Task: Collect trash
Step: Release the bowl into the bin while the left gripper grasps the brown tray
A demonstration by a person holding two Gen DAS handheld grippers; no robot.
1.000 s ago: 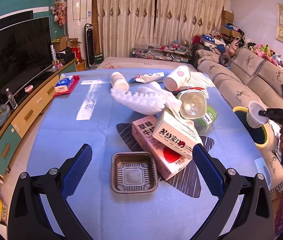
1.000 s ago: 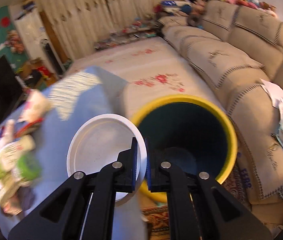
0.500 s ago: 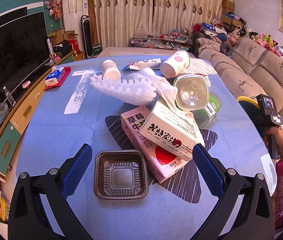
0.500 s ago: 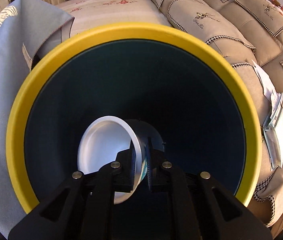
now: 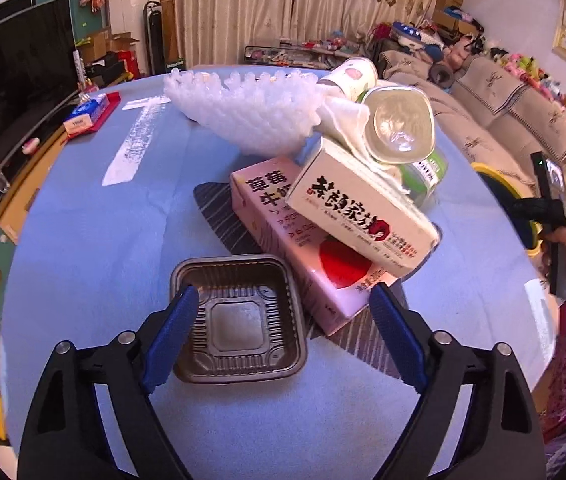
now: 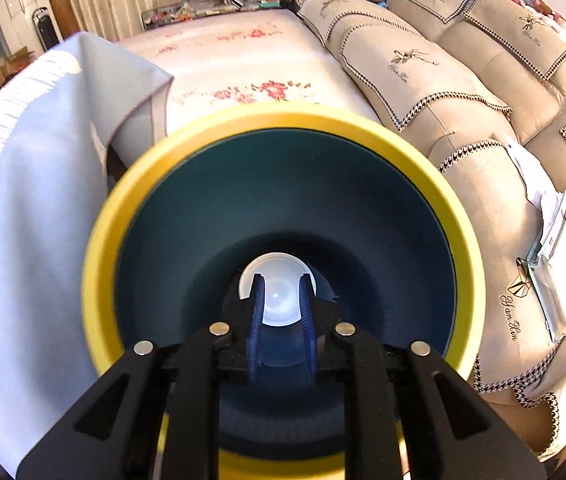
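Since a second ago the white cup (image 6: 279, 296) has gone from the right hand-held gripper (image 6: 281, 280) and now sits at the bottom of the yellow-rimmed bin (image 6: 463, 240), seen through the narrow gap of jaws that are opening with nothing pinched. Over on the tabletop (image 5: 95, 220), the left hand-held gripper (image 5: 283, 300) has dropped closer to the brown plastic tray (image 5: 239, 320); its jaws are wide but closing, one blue pad over the tray's left rim, the other by the pink carton (image 5: 303, 248).
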